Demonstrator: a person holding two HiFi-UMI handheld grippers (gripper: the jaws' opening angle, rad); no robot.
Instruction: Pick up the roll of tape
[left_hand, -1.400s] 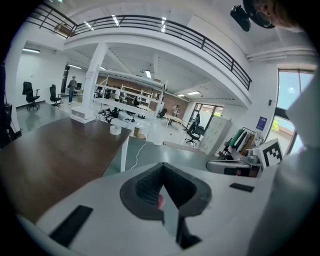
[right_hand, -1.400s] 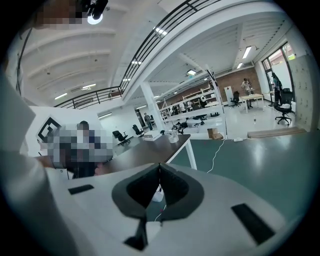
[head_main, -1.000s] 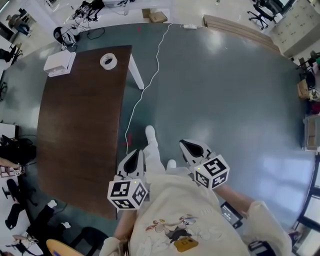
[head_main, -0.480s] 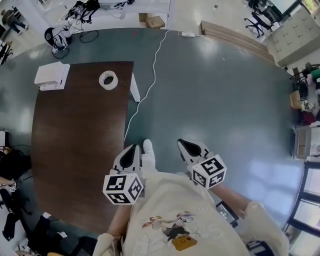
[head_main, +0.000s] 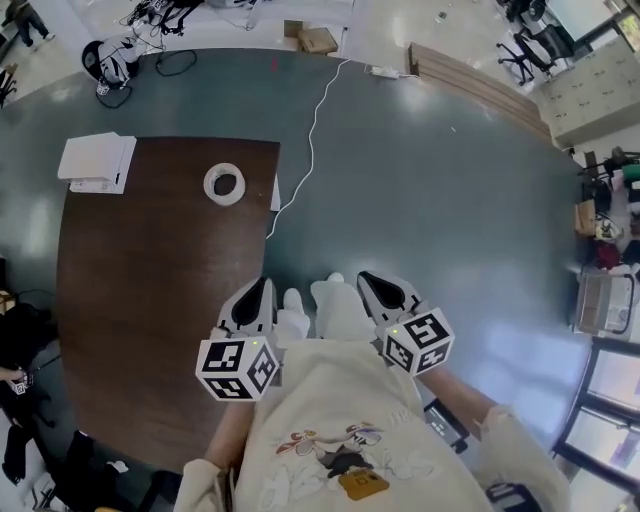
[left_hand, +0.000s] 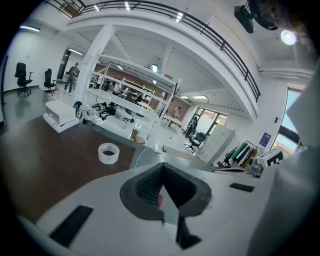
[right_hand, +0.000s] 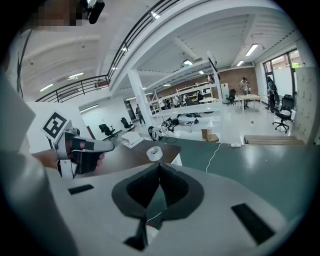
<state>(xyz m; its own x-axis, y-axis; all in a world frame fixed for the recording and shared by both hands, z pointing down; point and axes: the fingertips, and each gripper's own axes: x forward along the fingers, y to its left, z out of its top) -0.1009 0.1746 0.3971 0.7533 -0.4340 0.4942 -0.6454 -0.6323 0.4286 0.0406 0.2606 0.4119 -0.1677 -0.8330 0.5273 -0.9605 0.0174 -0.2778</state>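
Head view looks down on the roll of tape (head_main: 224, 184) lying flat on a brown table (head_main: 150, 320), near its far right corner. The hole faces straight up, so the roll's axis stands upright and the ring points no way across the tabletop. It sits ahead and to the left of the left gripper (head_main: 260, 290), well apart from it, and farther still from the right gripper (head_main: 372, 283), which hangs over the grey floor. Both grippers are closed with their jaw tips meeting and nothing between them. From above, the round opening shows whole. The two gripper views show instead the roll's pale side wall. The right gripper view alone shows a hand (right_hand: 82, 161) around the left gripper's grip.
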